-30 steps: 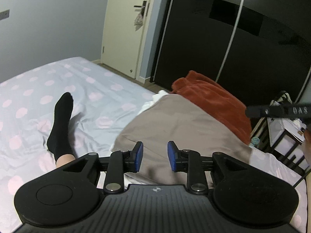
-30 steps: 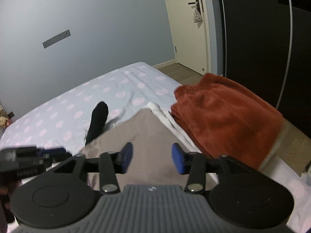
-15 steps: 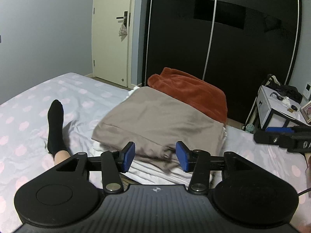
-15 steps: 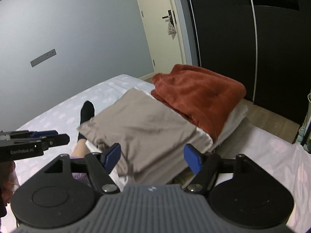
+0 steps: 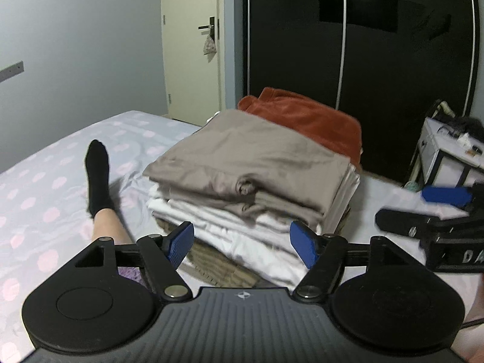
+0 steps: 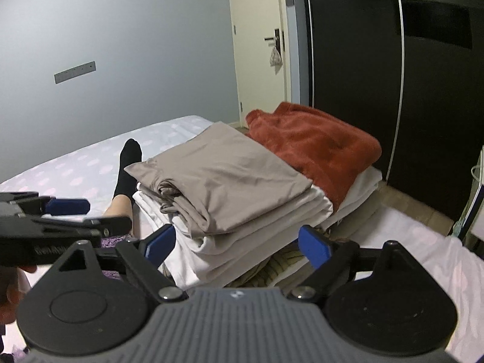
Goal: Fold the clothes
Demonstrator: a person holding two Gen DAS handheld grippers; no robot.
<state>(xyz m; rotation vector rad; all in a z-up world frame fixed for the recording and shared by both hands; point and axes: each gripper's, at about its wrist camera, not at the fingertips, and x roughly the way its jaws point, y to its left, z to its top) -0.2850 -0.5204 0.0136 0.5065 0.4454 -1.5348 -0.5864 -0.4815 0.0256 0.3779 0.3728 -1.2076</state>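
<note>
Right now both grippers hang over the near edge of a stack of folded clothes on the bed (image 5: 54, 163), and neither one grips anything. The left gripper (image 5: 242, 243) has its blue pads spread wide and its jaws are opening; the white layers at the foot of the stack show through the gap, but the pads do not press on them. The right gripper (image 6: 236, 243) stands the same way, jaws opening, with the near corner of the stack seen between the pads and untouched.

On top of the stack lies a folded beige garment (image 5: 251, 157), its folded edge and a small bunched bit of cloth facing the cameras. Under it are several white folded pieces (image 5: 230, 224), and at the very bottom a striped olive fabric (image 6: 284, 260) peeks out. Behind the beige garment, farther from the cameras, sits a rust-orange fleece (image 6: 317, 148), resting on its own white layers.

Left of the stack a person's leg in a black sock (image 5: 96, 175) stretches across the dotted sheet. At the far end of the room are a cream door (image 5: 193, 45) and a black wardrobe (image 5: 378, 45). To the right, in the left wrist view, a white side table (image 5: 444, 154) stands off the bed.
</note>
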